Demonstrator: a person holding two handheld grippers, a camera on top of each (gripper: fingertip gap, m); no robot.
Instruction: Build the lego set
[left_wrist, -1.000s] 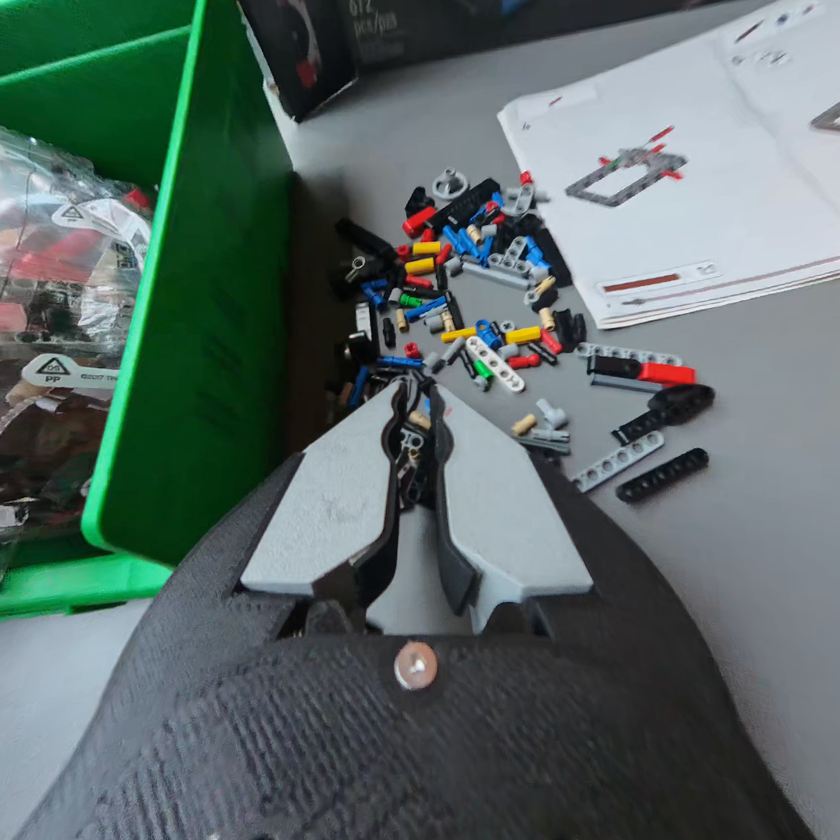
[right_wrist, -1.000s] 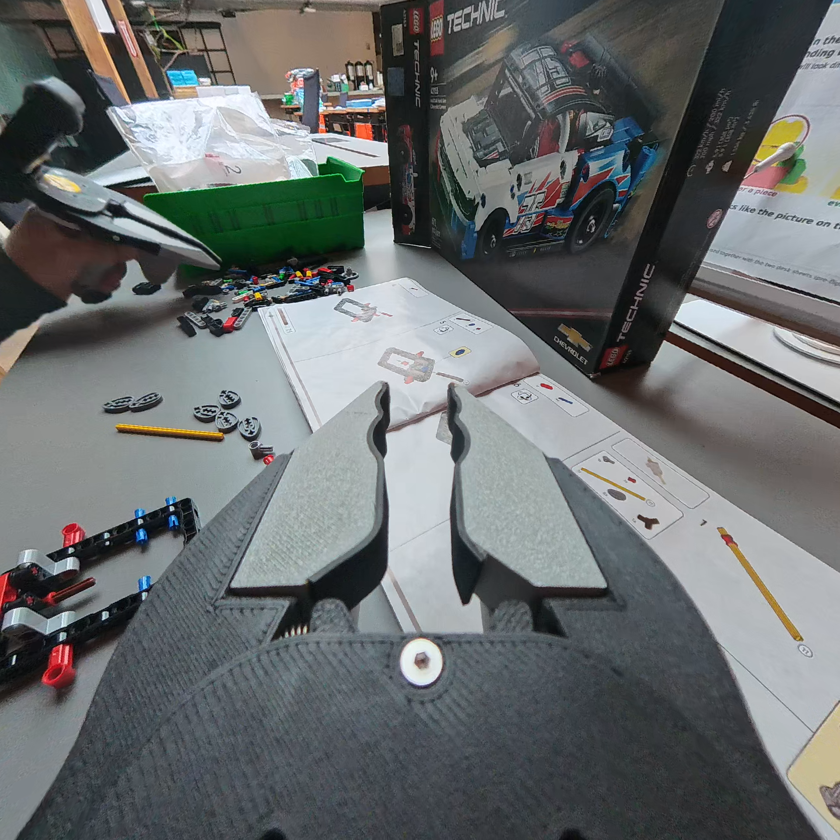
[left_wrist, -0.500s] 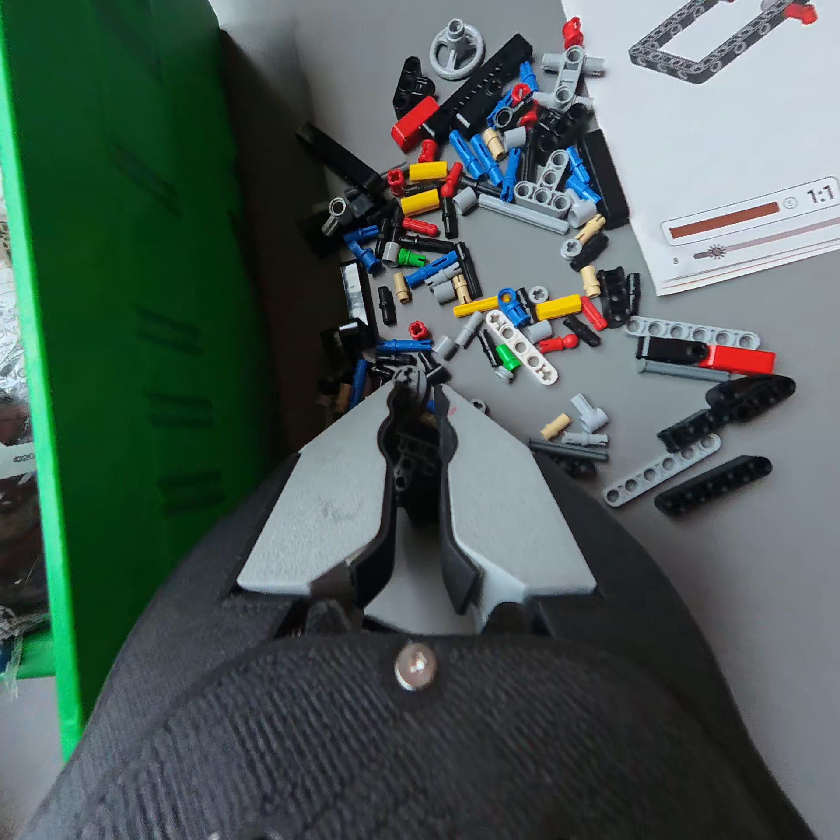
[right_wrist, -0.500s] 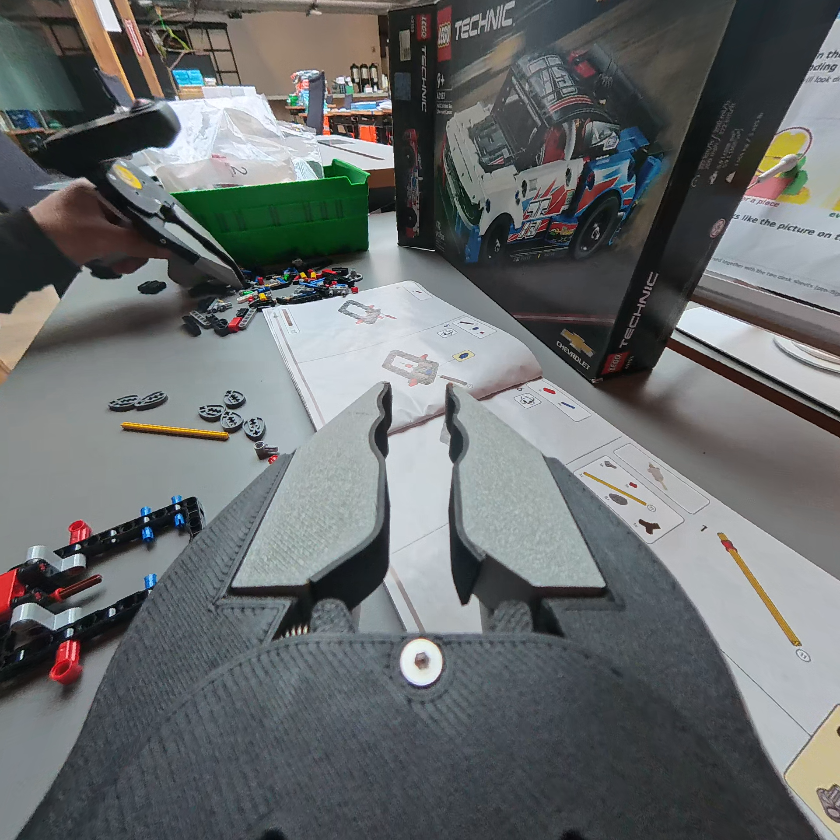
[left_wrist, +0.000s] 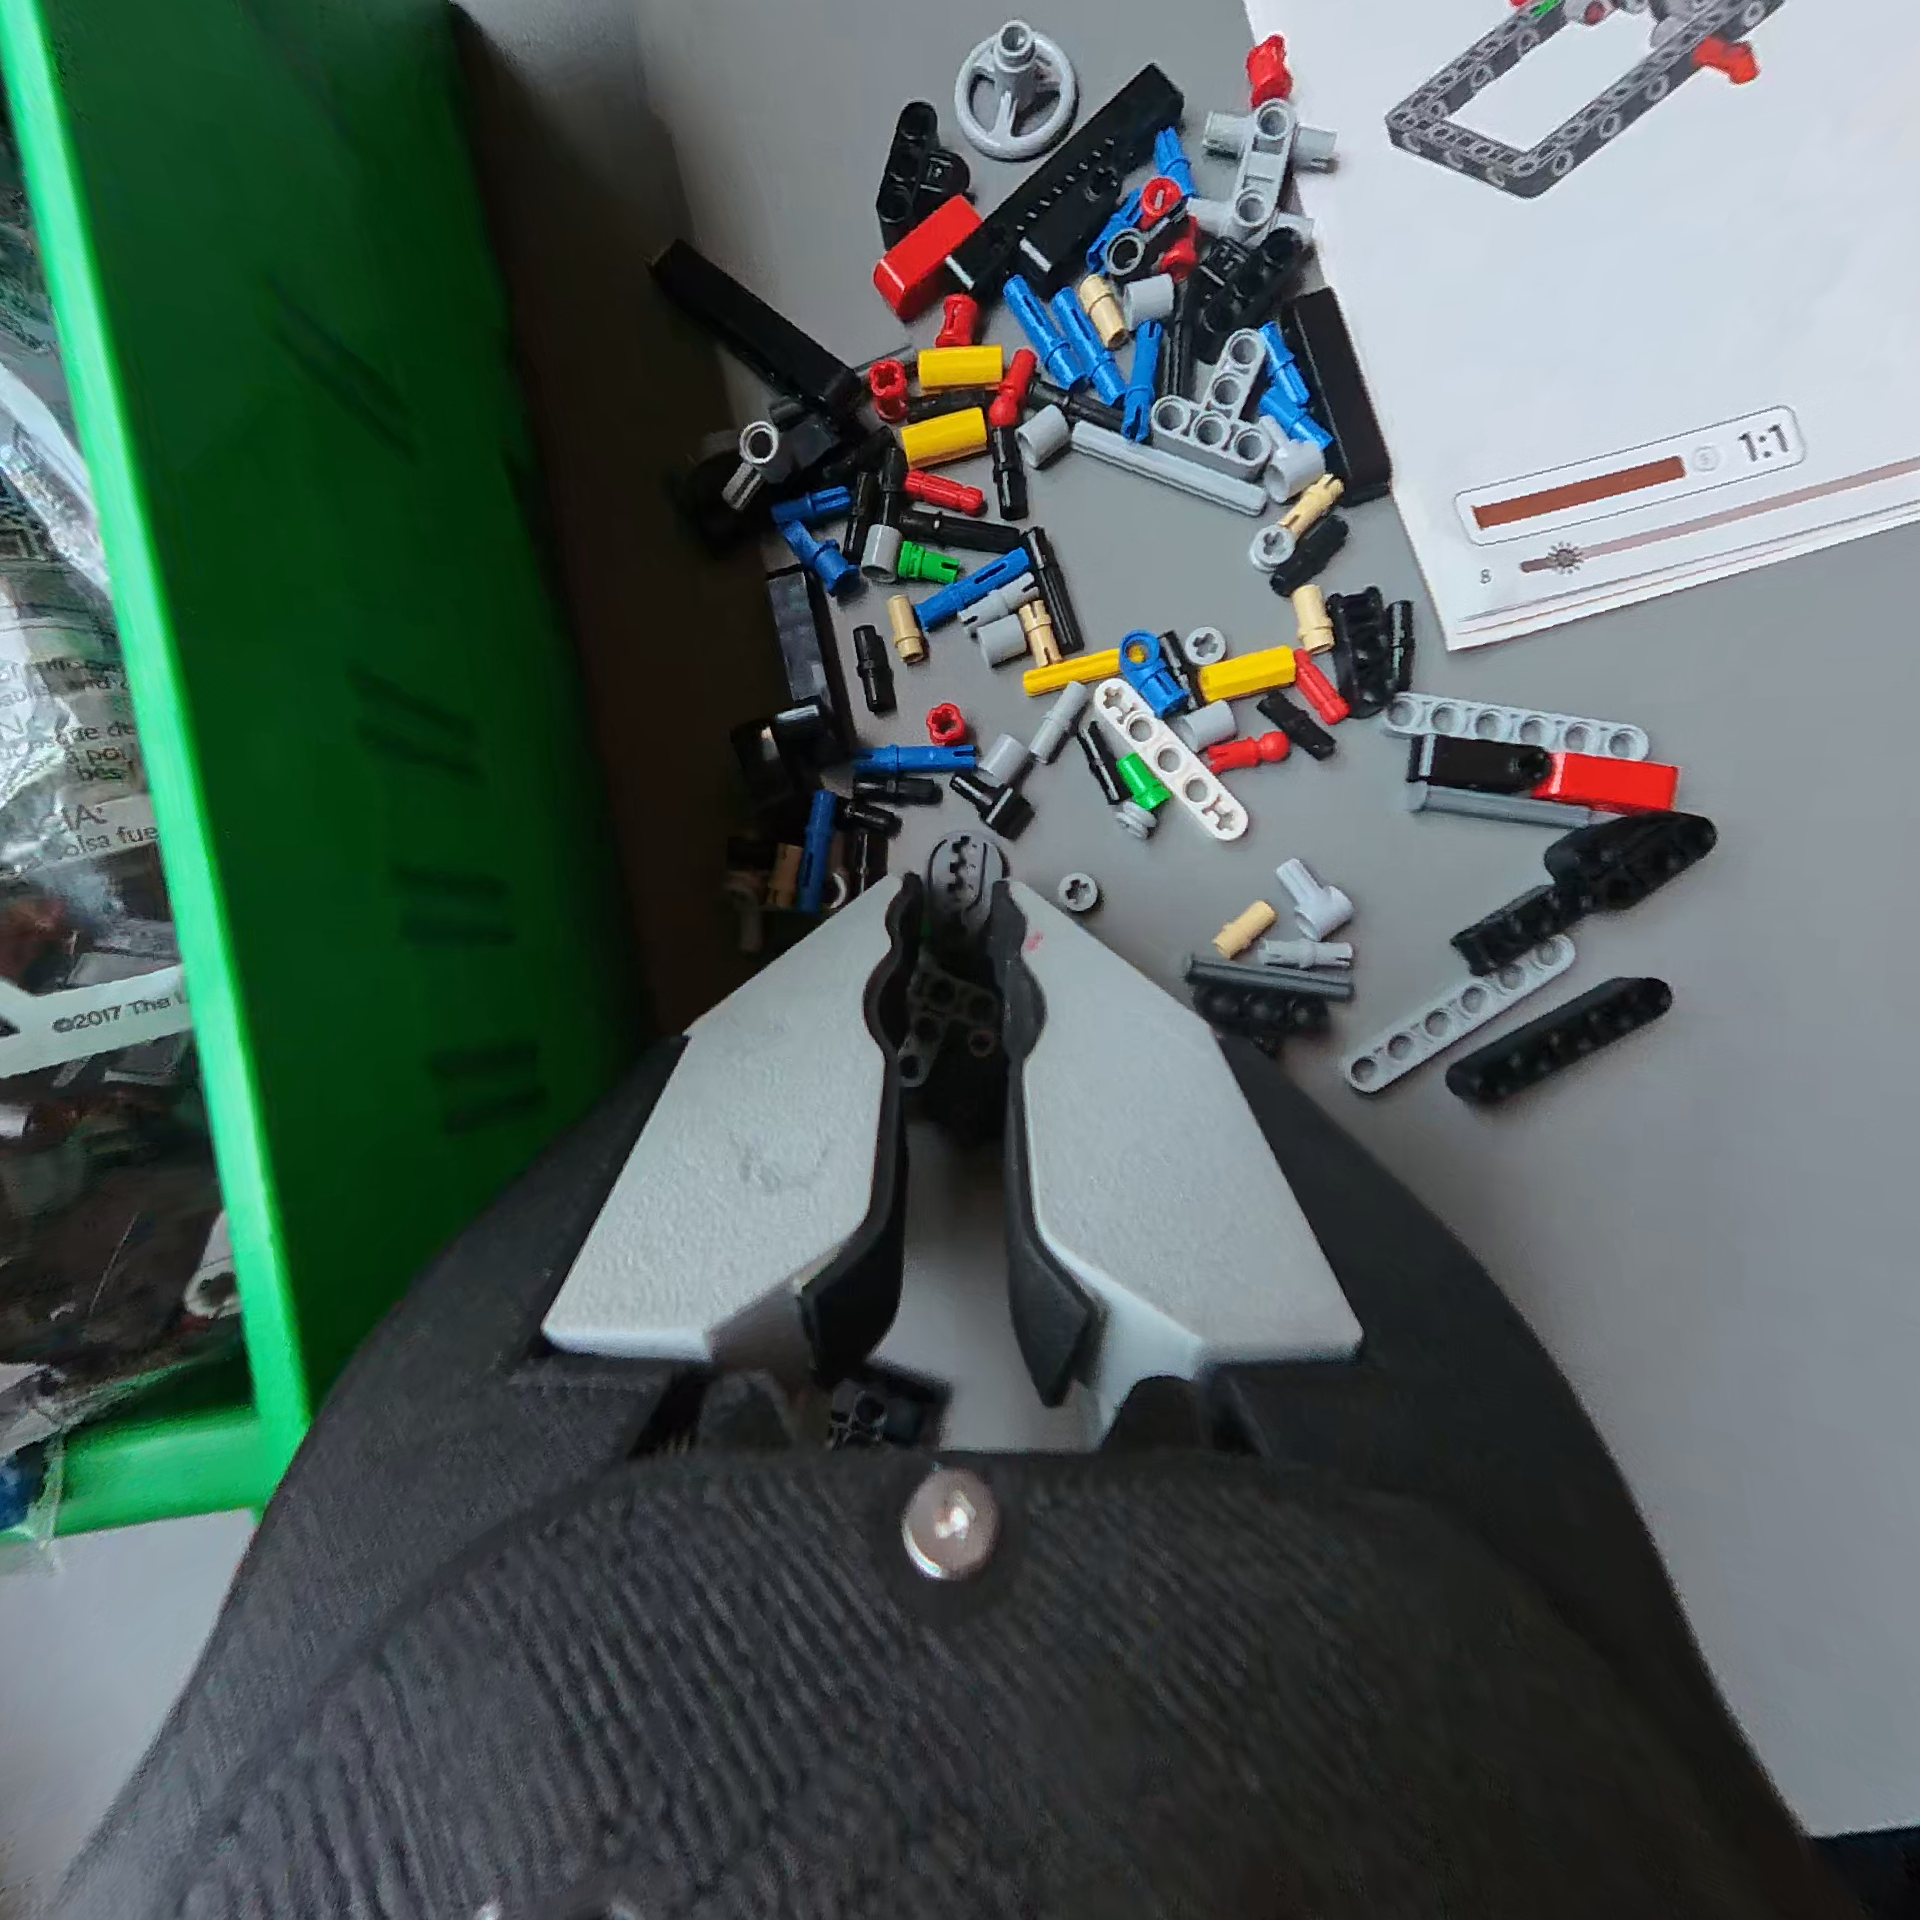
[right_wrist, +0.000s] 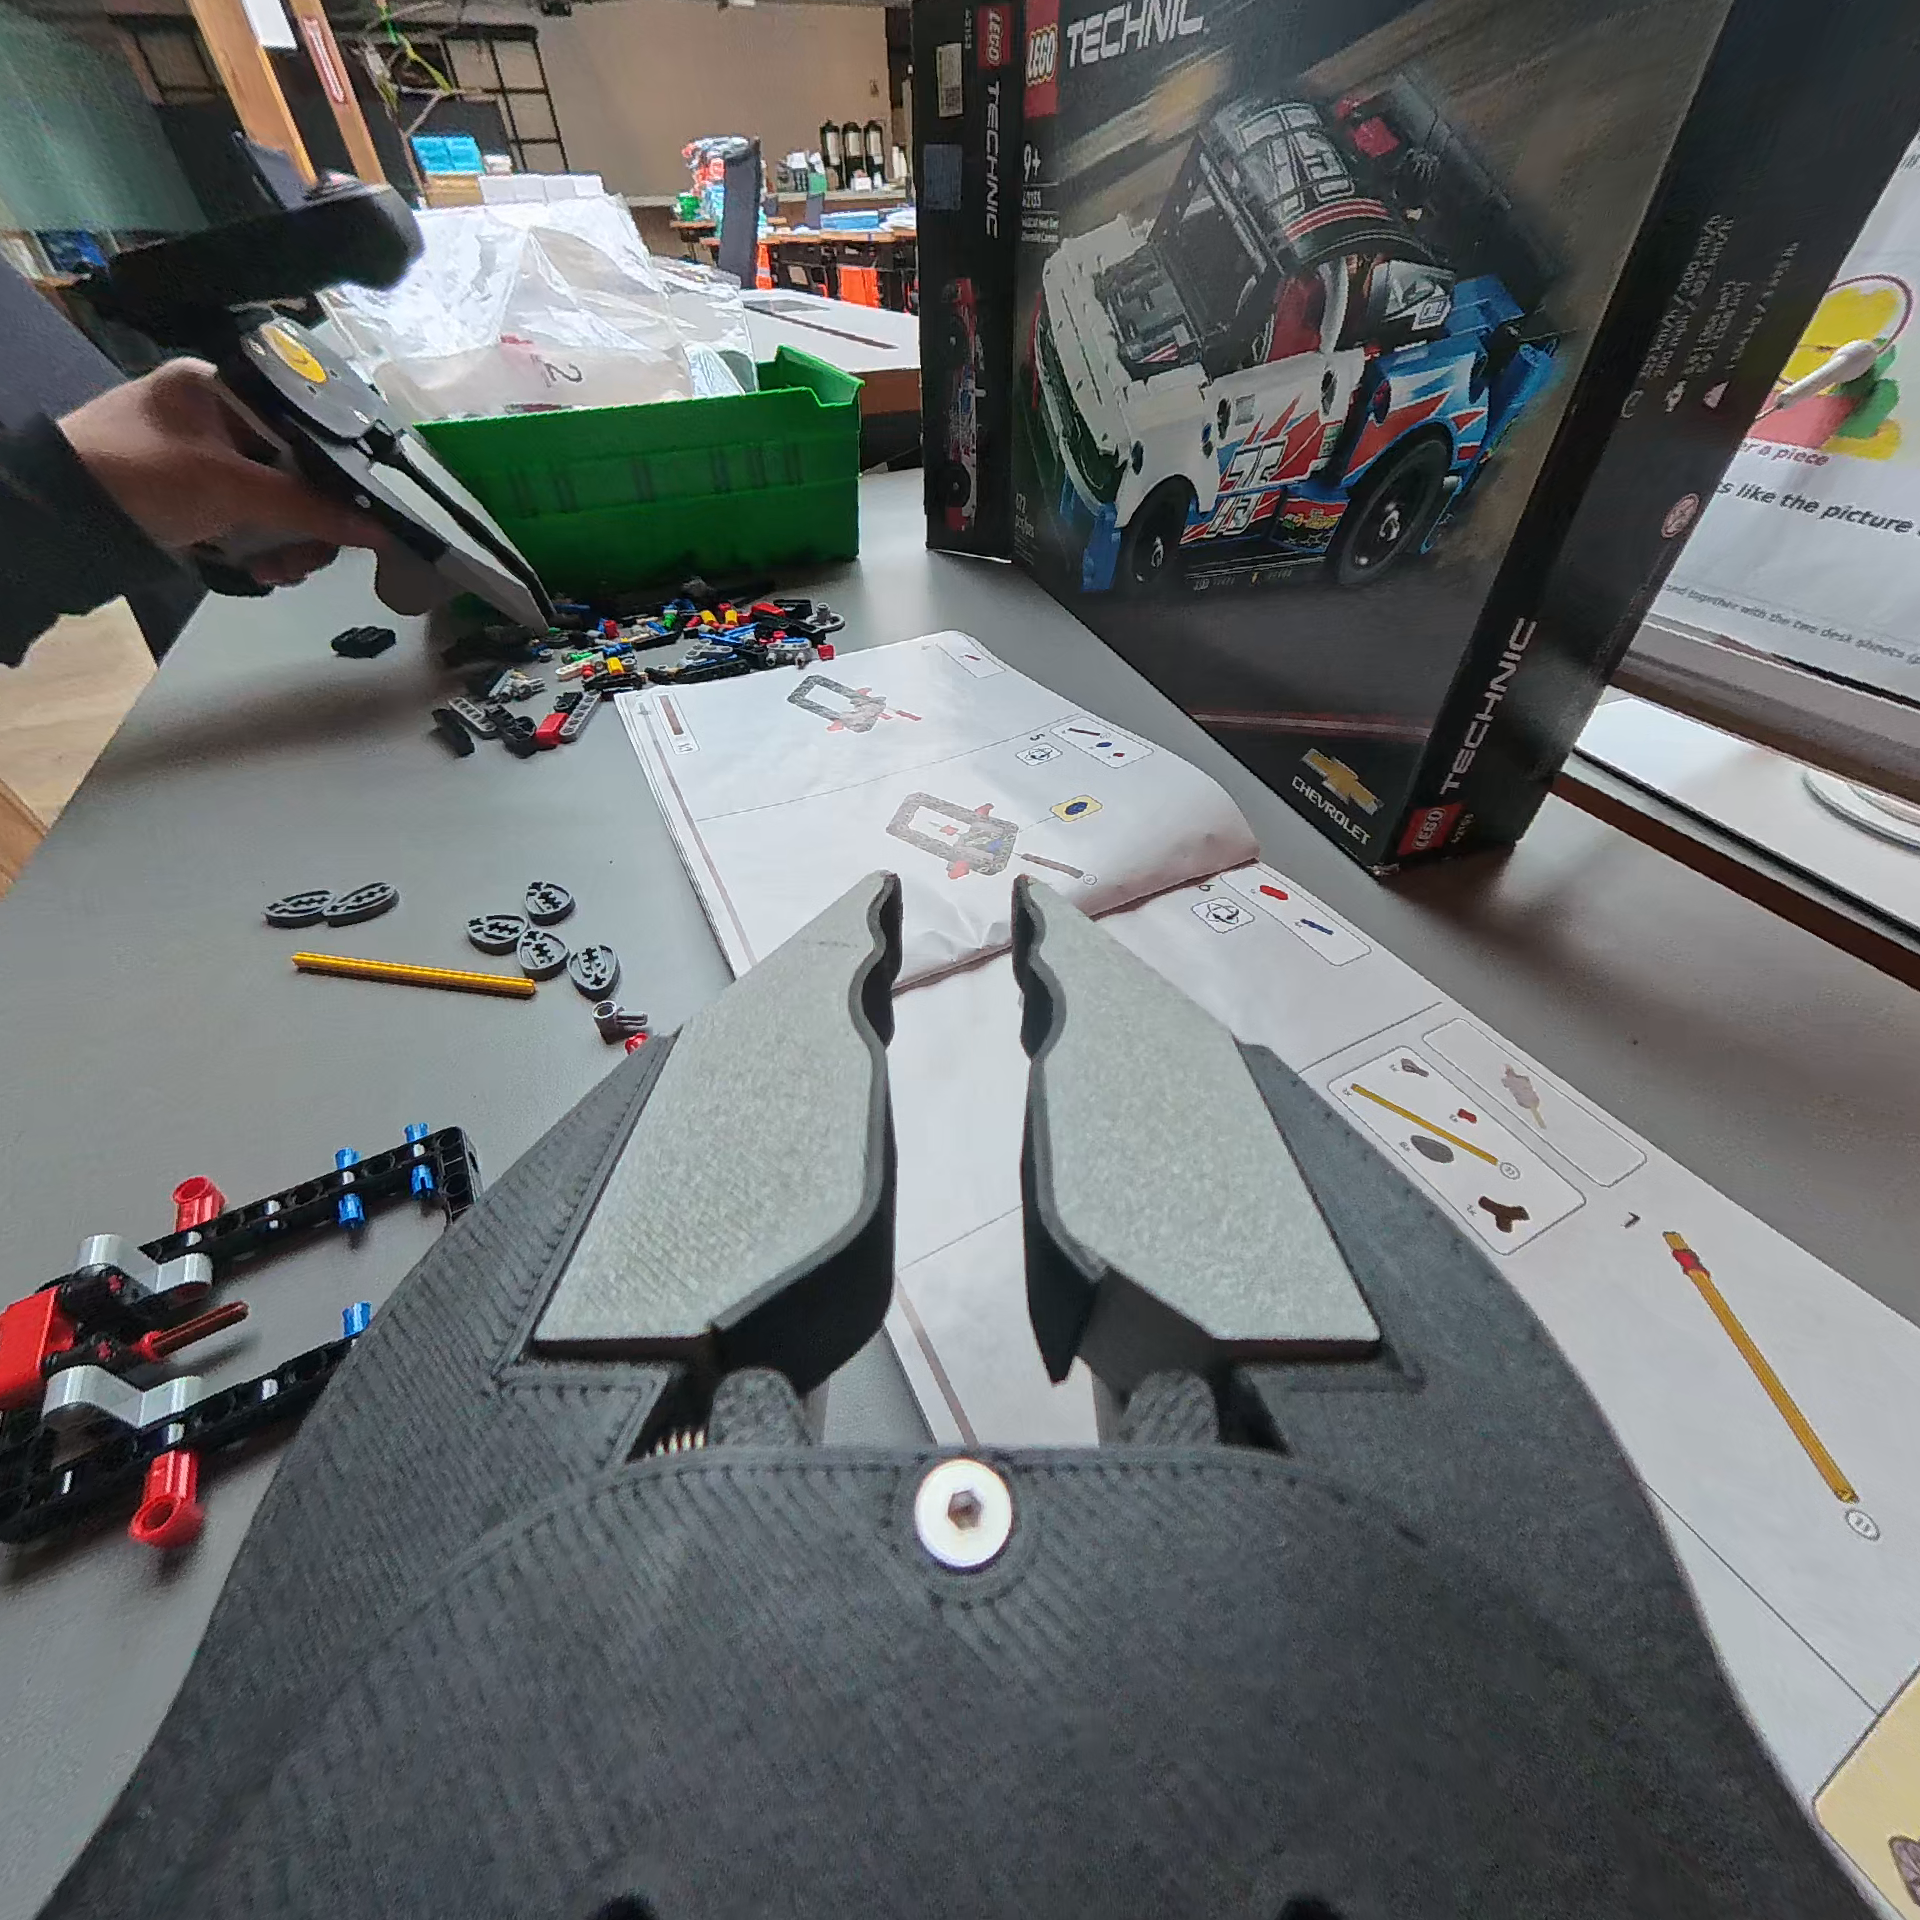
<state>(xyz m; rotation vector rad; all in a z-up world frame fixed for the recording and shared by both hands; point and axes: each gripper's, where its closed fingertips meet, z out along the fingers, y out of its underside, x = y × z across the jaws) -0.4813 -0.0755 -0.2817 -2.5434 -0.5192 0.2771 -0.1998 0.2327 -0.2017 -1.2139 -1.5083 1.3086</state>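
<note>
In the left wrist view, the left gripper (left_wrist: 951, 904) fills the lower centre of the frame, its fingers pinching a small dark oval piece (left_wrist: 966, 868) that pokes out between the tips. It looks like one of the cam-shaped discs laid out elsewhere, which would explain the narrow, tip-only hold: a flat little part is easiest lifted by its edges. Just past the tips, through the middle of the frame, lies the loose pile of parts (left_wrist: 1091, 540), spread thin on the grey tabletop (left_wrist: 1558, 1351), probably so single pieces can be spotted and picked. The green bin (left_wrist: 343, 623) stands along the left edge, holding unopened bags out of the way.

In the right wrist view, the right gripper (right_wrist: 956, 904) sits at lower centre, fingers spread and empty, hovering over the open instruction booklet (right_wrist: 935, 748), seemingly waiting its turn. At lower left rests the partly built frame (right_wrist: 208, 1340); above it, at centre left, the matching dark discs (right_wrist: 540, 940) and a yellow axle (right_wrist: 416, 975) are grouped, likely staged for the step on the page. The set's box (right_wrist: 1351, 416) stands upright at upper right.
</note>
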